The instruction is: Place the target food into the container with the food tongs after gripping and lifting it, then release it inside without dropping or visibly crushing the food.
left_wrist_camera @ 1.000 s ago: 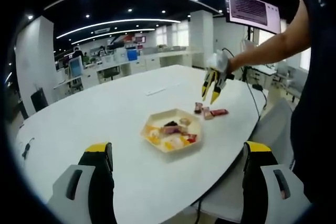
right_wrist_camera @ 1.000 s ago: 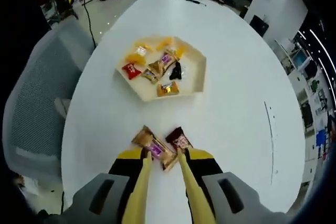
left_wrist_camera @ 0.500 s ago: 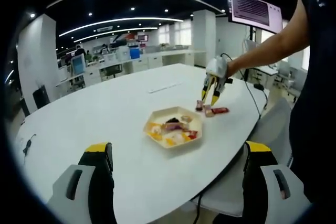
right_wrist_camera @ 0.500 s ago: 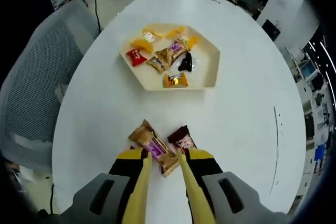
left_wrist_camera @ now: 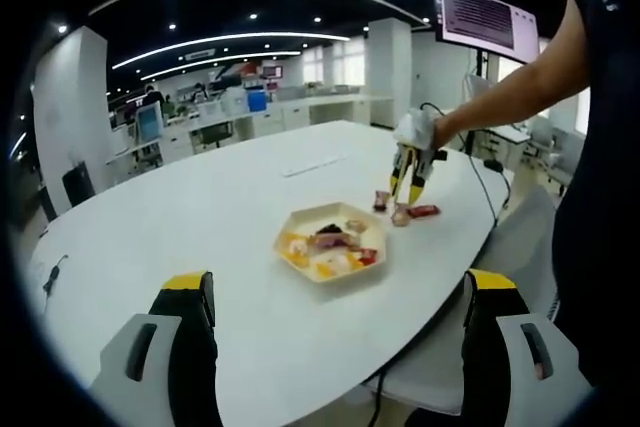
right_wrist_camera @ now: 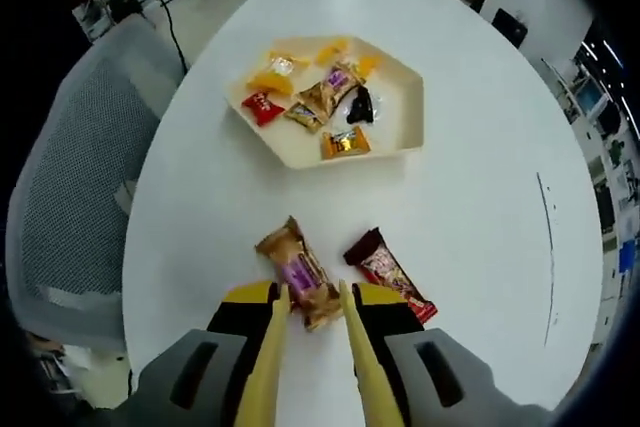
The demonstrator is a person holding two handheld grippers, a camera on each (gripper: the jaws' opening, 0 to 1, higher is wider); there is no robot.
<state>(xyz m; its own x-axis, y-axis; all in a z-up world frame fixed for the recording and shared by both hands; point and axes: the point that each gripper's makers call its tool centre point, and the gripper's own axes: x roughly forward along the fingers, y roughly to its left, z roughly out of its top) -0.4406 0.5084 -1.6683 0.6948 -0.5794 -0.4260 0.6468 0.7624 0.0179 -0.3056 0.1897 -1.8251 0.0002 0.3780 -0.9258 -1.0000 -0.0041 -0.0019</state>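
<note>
Left gripper (left_wrist_camera: pixel 335 292): two broad black jaws are seen, each capped in yellow at the tip and backed by a pale grey moulded shell in which a dark oblong slot is cut.

Right gripper (right_wrist_camera: pixel 311 299): two slim yellow tong blades are fitted, tapering toward the tips, and are mounted on black jaw blocks with yellow upper faces; grey shells with dark oblong slots are set at either side. In the left gripper view the same unit (left_wrist_camera: pixel 408 187) is seen with a whitish housing above black-and-yellow blades.

Person: a bare forearm (left_wrist_camera: pixel 520 87) is shown; a dark garment (left_wrist_camera: pixel 595 207) is worn on the torso.
</note>
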